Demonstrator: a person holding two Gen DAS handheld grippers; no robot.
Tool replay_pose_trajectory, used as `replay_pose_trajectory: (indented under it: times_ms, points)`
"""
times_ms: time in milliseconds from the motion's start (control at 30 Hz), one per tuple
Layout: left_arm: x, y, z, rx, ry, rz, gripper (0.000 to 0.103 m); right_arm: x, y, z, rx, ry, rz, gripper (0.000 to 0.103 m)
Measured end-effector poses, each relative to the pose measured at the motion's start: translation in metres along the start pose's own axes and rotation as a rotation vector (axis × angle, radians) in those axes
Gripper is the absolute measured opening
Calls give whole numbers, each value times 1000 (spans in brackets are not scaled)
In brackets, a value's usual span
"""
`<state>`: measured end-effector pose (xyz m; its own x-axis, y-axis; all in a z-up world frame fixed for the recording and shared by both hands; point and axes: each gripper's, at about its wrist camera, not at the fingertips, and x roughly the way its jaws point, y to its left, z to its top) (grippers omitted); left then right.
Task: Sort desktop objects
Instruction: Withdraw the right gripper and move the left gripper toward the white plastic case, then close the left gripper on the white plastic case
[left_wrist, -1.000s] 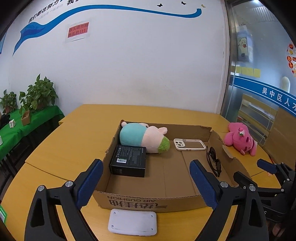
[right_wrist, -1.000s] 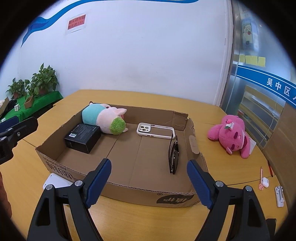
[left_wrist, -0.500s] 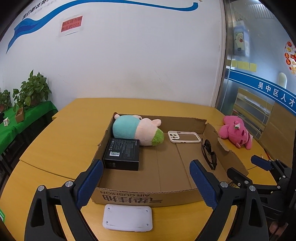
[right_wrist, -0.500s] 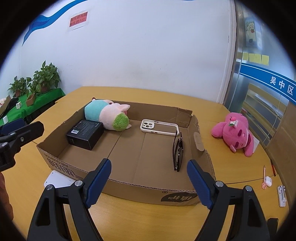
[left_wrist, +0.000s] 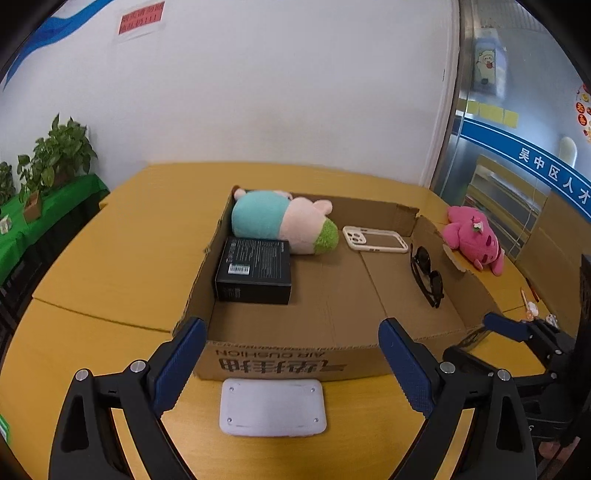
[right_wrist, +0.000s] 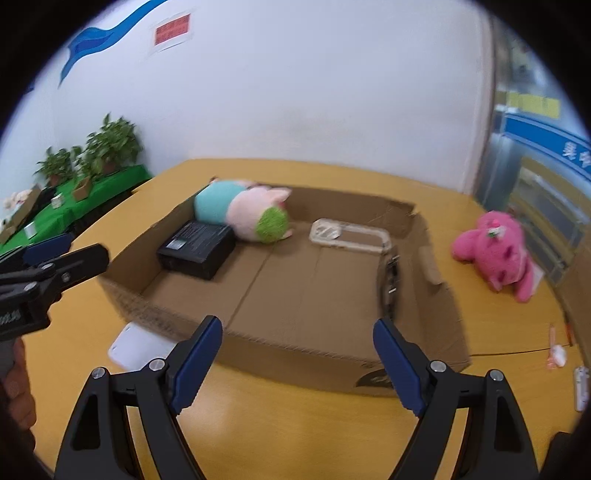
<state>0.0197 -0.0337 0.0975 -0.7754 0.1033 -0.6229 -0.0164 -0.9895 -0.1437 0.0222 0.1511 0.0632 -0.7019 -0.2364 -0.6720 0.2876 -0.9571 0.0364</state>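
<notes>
Nearby — open tongs (right_wrist: 297, 360), cardboard box (right_wrist: 295, 343)

Cardboard box (left_wrist: 284, 360) front: "AIR CUSHION", upside down; blue wall band (left_wrist: 546, 171): "吴中区人才".

Both wrist cameras look forward and down along their own fingers, close to the near wall of the cardboard box (left_wrist: 295, 360) on the tabletop (left_wrist: 110, 258). Left view sits further left; both share the box interior.
</notes>
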Motion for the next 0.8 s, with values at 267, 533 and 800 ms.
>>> replay_pose_trajectory:
  times_ms: [267,533,800]
  points:
    - [35,59,-40,-54,216,-30,97,71,35,-33,102,249,429,84]
    - [82,73,-57,-111,353,-229,94,123,55,-35,155,329,505,83]
    - [94,66,-60,-120,396,-295,66,123,62,-35,83,290,508,83]
